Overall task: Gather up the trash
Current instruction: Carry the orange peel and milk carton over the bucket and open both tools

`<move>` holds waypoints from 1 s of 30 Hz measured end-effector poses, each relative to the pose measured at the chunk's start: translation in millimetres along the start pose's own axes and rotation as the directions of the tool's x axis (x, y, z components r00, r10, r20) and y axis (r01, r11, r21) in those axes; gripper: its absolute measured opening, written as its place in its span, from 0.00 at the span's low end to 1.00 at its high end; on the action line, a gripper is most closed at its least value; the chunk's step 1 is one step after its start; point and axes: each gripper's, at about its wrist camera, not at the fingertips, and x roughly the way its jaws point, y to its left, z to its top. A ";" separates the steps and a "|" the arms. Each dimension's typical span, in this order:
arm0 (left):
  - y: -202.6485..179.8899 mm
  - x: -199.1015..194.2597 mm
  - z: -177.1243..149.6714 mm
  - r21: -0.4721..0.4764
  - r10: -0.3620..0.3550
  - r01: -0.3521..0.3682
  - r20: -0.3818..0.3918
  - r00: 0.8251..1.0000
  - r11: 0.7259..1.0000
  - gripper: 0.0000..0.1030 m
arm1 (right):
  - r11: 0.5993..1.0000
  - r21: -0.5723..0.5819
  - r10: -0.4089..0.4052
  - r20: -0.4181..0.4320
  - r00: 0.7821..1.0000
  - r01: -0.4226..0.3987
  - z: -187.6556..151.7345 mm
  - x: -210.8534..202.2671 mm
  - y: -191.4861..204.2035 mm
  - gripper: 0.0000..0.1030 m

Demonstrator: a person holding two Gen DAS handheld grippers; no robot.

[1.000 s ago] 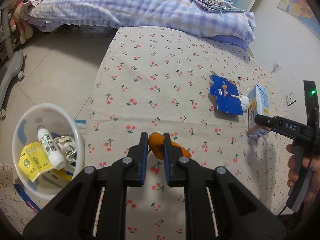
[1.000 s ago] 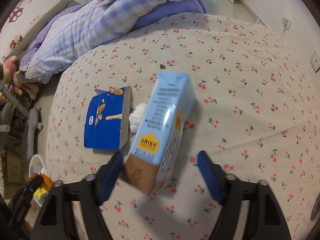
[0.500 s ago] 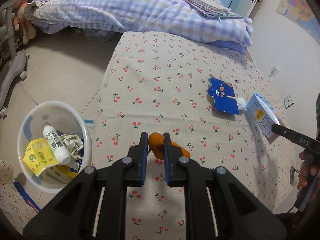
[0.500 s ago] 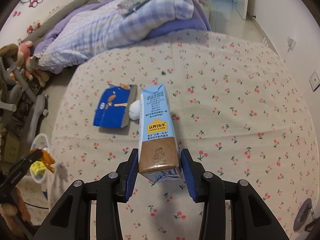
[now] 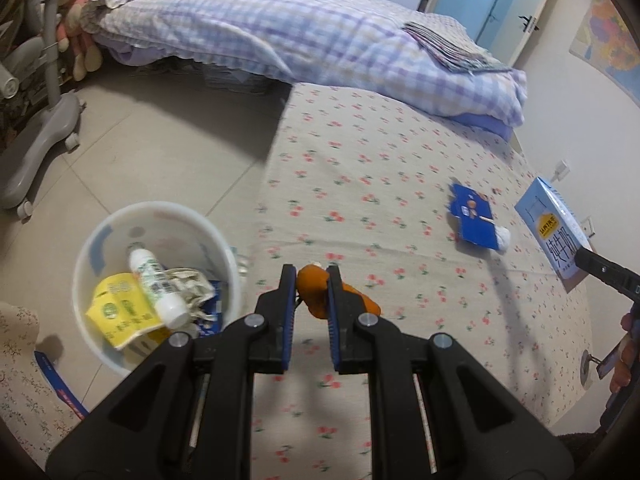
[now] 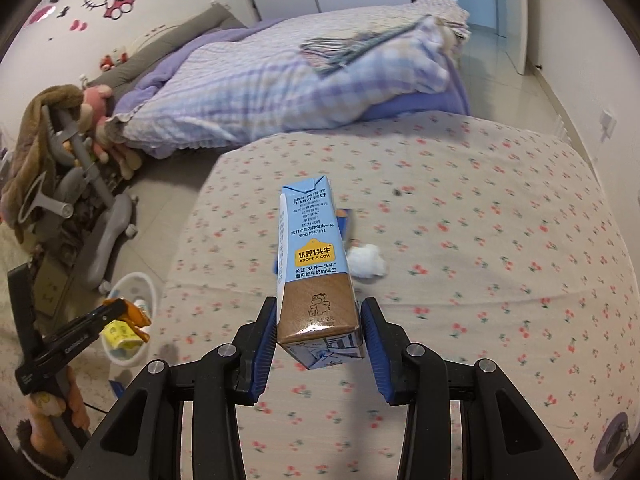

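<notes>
My left gripper [image 5: 311, 280] is shut on an orange peel [image 5: 316, 294] and holds it above the near left edge of the cherry-print table [image 5: 380, 184], just right of the white trash bin [image 5: 120, 216]. My right gripper [image 6: 319, 320] is shut on a light blue milk carton [image 6: 312, 248], lifted above the table. The carton also shows at the right of the left wrist view [image 5: 554, 232]. A blue snack box [image 5: 474, 220] and a white paper ball [image 6: 366, 260] lie on the table.
The bin holds a white bottle [image 5: 154, 284], a yellow packet [image 5: 120, 308] and crumpled paper. It stands on the tiled floor left of the table. A bed with a checked quilt [image 5: 300, 36] is behind. A grey chair base [image 5: 36, 148] stands at the far left.
Both grippers have risen and pulled back. The right gripper closed on the milk carton and lifted it off the table. The left gripper still holds the orange peel, closer to the bin.
</notes>
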 end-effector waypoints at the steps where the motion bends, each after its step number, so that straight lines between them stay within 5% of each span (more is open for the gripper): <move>1: 5.2 -1.8 -0.6 -0.007 0.006 -0.006 0.004 1.000 1.000 0.15 | 1.000 -0.007 0.007 -0.001 1.000 -0.007 0.2 1.2 5.2 0.41; 20: 119.6 -32.7 -7.2 -0.165 0.145 -0.128 0.095 0.985 0.978 0.17 | 0.970 -0.204 0.120 -0.086 0.989 -0.135 -12.4 40.4 136.9 0.41; 22: 125.8 -33.0 -5.7 -0.172 0.165 -0.149 0.082 0.983 0.974 0.28 | 0.964 -0.221 0.129 -0.097 0.987 -0.148 -15.8 44.0 148.3 0.40; 23: 127.5 -33.3 -5.8 -0.173 0.174 -0.159 0.076 0.982 0.972 0.47 | 0.961 -0.230 0.134 -0.104 0.986 -0.155 -17.5 46.5 156.0 0.40; 25: 130.0 -37.1 -7.5 -0.171 0.213 -0.197 0.083 0.974 0.966 0.68 | 0.956 -0.243 0.139 -0.112 0.984 -0.163 -19.5 49.4 165.9 0.39; 30: 138.4 -40.4 -12.0 -0.161 0.246 -0.233 0.064 0.967 0.959 0.71 | 0.945 -0.271 0.155 -0.129 0.979 -0.185 -22.6 59.6 193.8 0.38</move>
